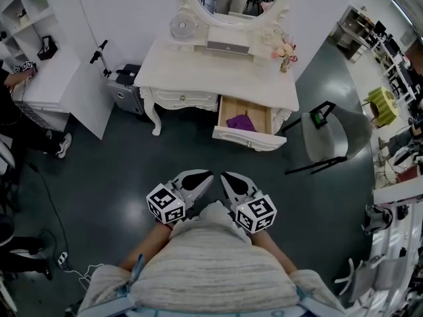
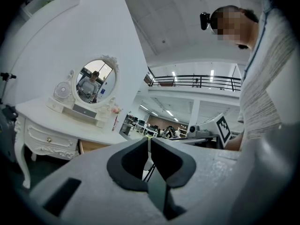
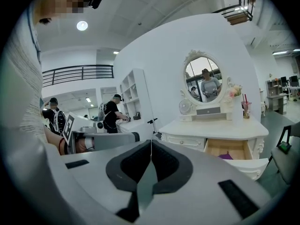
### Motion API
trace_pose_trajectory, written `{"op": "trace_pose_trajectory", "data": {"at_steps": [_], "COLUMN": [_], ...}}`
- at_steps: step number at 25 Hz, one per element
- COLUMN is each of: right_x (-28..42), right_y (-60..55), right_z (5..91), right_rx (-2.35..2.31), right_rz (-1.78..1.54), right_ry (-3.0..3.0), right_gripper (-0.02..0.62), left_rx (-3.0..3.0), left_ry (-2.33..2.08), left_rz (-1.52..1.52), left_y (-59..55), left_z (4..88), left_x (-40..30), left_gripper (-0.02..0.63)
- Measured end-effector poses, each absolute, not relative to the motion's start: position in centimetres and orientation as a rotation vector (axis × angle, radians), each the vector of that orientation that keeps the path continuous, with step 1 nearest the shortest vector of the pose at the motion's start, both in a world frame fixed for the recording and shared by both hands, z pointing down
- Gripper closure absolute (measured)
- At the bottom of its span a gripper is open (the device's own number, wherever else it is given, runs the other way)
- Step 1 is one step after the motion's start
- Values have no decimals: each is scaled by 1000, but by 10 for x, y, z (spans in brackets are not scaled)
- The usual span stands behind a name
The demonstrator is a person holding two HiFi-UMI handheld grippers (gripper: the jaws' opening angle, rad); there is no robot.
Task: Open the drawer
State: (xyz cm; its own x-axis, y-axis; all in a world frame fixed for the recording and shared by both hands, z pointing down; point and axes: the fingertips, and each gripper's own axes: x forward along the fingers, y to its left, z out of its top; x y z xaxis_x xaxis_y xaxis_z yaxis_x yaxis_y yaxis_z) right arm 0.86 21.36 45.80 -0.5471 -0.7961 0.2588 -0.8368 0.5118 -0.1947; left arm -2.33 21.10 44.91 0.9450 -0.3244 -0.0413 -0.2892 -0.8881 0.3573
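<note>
Drawer point(image 1: 246, 139) stands pulled out. I hold left tool point(image 1: 206, 177) and right tool point(image 1: 226, 177) well back from it, both closed, empty: task looks done.

Head view steeply downward, both gripper views toward the shared dressing table point(image 1: 198, 68)

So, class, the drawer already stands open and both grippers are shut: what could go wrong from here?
The open drawer juts out from the dressing table into the floor space, so a step forward could knock it. The chair stands close beside it and might be tripped over.
</note>
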Motion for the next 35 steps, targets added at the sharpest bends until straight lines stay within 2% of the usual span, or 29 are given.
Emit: {"op": "trace_pose_trajectory", "data": {"at_steps": [23, 35], "right_x": [63, 84], "right_y": [26, -19], "right_z": [459, 469], "right_rx": [1302, 1230], "right_rz": [511, 506], "right_ry": [-2665, -2701], "right_gripper": [586, 586], "left_rx": [2668, 2656], "left_ry": [-527, -655], "left_rz": [-96, -91], "left_y": [44, 0], "left_z": [466, 475], "left_x": [44, 60], "left_gripper": [591, 591]}}
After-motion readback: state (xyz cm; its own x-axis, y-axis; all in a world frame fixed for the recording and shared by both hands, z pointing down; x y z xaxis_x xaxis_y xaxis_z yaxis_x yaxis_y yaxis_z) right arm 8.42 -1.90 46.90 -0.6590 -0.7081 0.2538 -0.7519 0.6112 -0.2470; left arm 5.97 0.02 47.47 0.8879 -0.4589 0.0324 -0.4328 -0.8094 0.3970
